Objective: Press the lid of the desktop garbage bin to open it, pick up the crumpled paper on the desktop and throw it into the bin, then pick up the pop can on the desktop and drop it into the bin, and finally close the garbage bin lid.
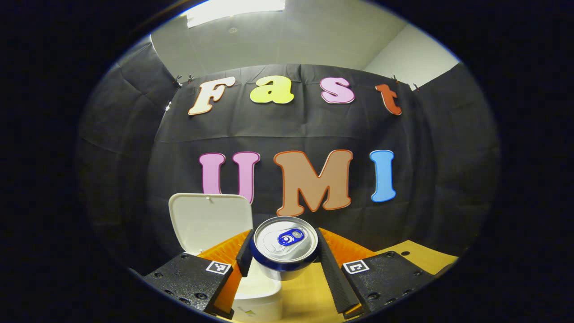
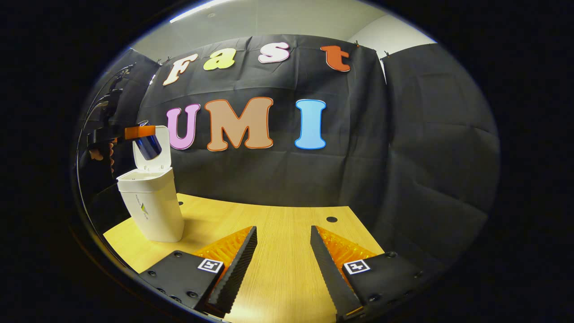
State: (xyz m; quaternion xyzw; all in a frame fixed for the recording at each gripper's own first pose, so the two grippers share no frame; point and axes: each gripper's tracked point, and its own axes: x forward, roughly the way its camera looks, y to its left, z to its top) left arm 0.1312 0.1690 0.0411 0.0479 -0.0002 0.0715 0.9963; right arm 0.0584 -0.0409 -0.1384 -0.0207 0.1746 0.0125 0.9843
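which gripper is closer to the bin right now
Left. The left gripper holds the pop can just above the open garbage bin, in front of its raised lid. The right gripper hovers open over the table, well off to the bin's side.

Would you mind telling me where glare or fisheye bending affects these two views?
Left gripper view: a ceiling light blows out white, and the can top carries sheen. Right gripper view: the bin leans from fisheye bending; the tabletop is evenly lit.

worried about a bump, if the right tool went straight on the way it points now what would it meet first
Probably nothing soon: the open right tool points over bare wooden tabletop toward the black cloth wall. The white plastic bin stands well off to its left; depth is unclear.
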